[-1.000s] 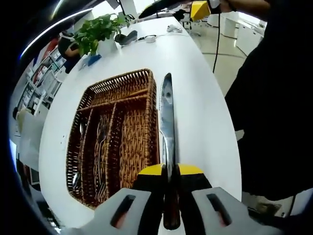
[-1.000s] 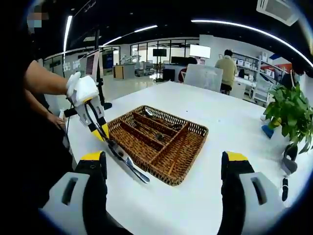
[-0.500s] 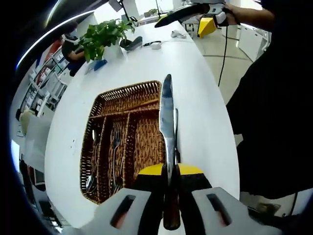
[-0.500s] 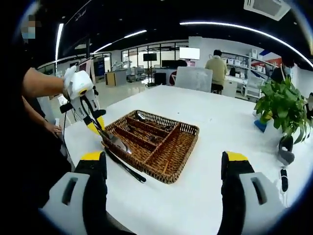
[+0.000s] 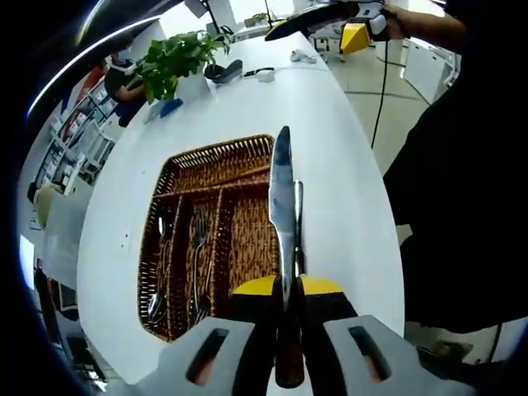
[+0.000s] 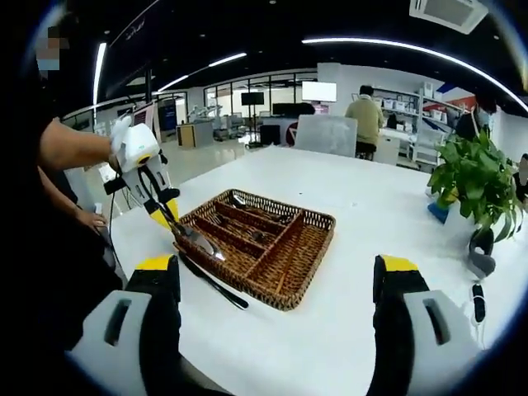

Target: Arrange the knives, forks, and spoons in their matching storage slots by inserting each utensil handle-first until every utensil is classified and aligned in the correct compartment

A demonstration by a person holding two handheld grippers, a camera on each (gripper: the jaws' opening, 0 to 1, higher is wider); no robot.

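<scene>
Gripping a knife (image 5: 283,198), left tool (image 5: 286,290), wicker tray (image 5: 216,231), no legible writing

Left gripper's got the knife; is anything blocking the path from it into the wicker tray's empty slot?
Nothing visible does. The left gripper holds the knife over the wicker tray's near edge, beside the empty slot. A second knife lies on the table outside the tray.

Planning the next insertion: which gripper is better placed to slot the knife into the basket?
Left. The left gripper is shut on the knife, beside the basket. The right gripper is open, empty, and farther back.
</scene>
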